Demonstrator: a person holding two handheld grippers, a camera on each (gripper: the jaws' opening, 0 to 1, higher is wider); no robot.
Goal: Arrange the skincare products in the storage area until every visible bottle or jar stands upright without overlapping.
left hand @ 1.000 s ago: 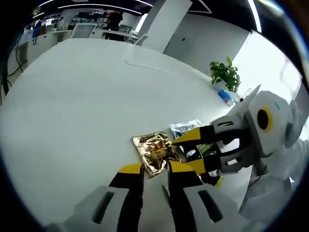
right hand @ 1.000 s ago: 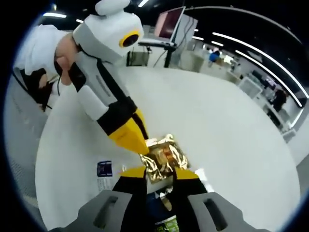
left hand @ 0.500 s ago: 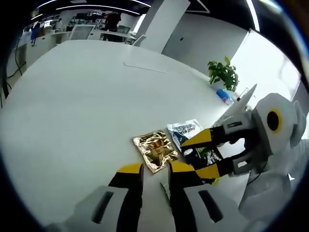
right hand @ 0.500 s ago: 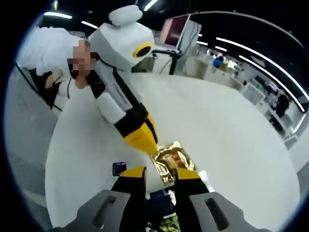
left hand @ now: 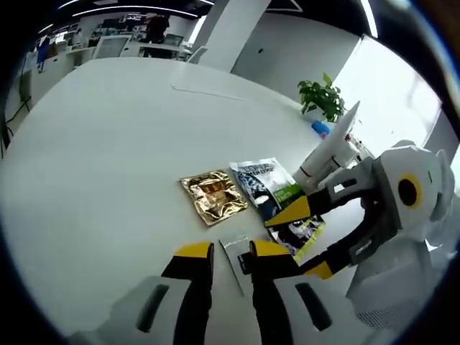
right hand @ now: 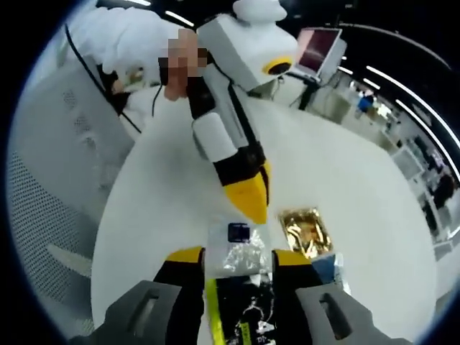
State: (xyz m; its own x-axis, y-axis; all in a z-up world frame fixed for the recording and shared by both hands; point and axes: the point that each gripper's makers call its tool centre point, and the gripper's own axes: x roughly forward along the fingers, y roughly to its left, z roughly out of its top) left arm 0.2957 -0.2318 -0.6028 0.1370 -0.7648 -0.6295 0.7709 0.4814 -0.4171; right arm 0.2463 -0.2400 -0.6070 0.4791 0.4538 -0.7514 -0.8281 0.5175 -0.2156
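A big white table (left hand: 108, 144) is seen in the left gripper view. Flat packets are laid on it, close together. A shiny gold packet (left hand: 213, 197) is lying flat, a little way past the tips of the left gripper (left hand: 231, 250). Just beside the gold packet, a blue and white packet (left hand: 260, 178) is lying flat too. A small clear packet (left hand: 234, 253) is seen on the table between the left gripper's yellow tips. The jaws are parted a little, and whether the clear packet is touched by them cannot be told.

The right gripper (left hand: 303, 237) is seen coming in from the right side of that view. Its jaws are spread wide over a dark packet with a green and yellow edge (left hand: 300, 230). Nothing is gripped by it.

In the right gripper view, the right gripper (right hand: 237, 254) is held low over the same dark packet (right hand: 248, 316), which is seen between its open jaws. A clear packet with a small blue label (right hand: 237, 248) is lying at the tips. The gold packet (right hand: 307, 231) is seen just to the right. The left gripper (right hand: 248, 198) is pointed down at the table near the clear packet.

A green plant (left hand: 321, 97) and a blue thing (left hand: 320, 129) are seen far off on the table.
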